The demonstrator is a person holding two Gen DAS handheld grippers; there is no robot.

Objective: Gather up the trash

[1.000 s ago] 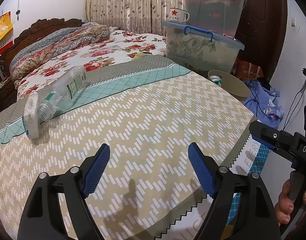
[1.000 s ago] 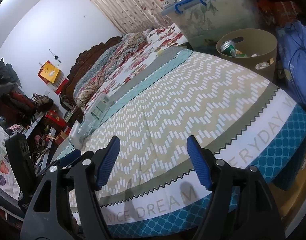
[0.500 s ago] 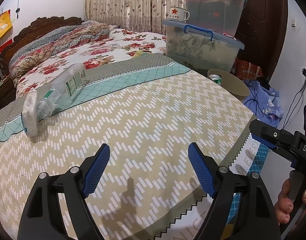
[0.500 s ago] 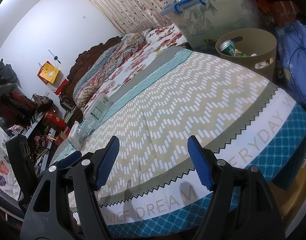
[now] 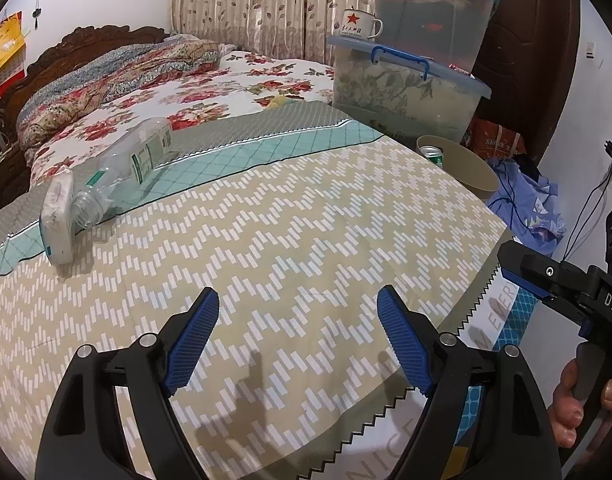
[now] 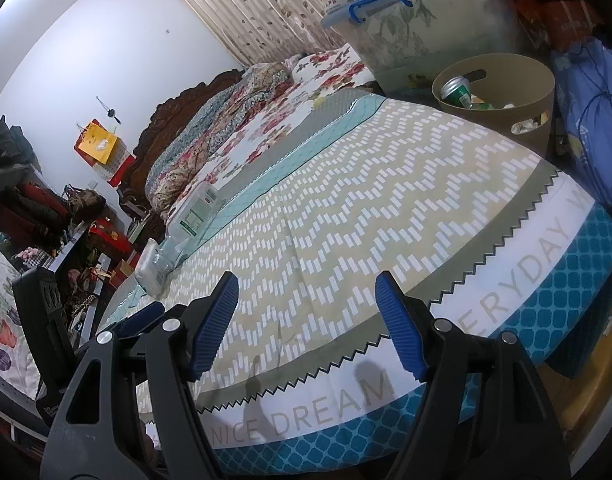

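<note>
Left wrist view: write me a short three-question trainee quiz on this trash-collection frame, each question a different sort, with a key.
1. True or false: the clear plastic bottle stands upright on the bed.
2. Multiple choice: the green can is (A) on the bed, (B) in the tan bin, (C) held by tongs.
3. Short answer: what lies against the bottle's neck end?

Key:
1. False; it lies on its side.
2. B.
3. A white packet. Both the left tongs and the right tongs are open and empty.
</note>
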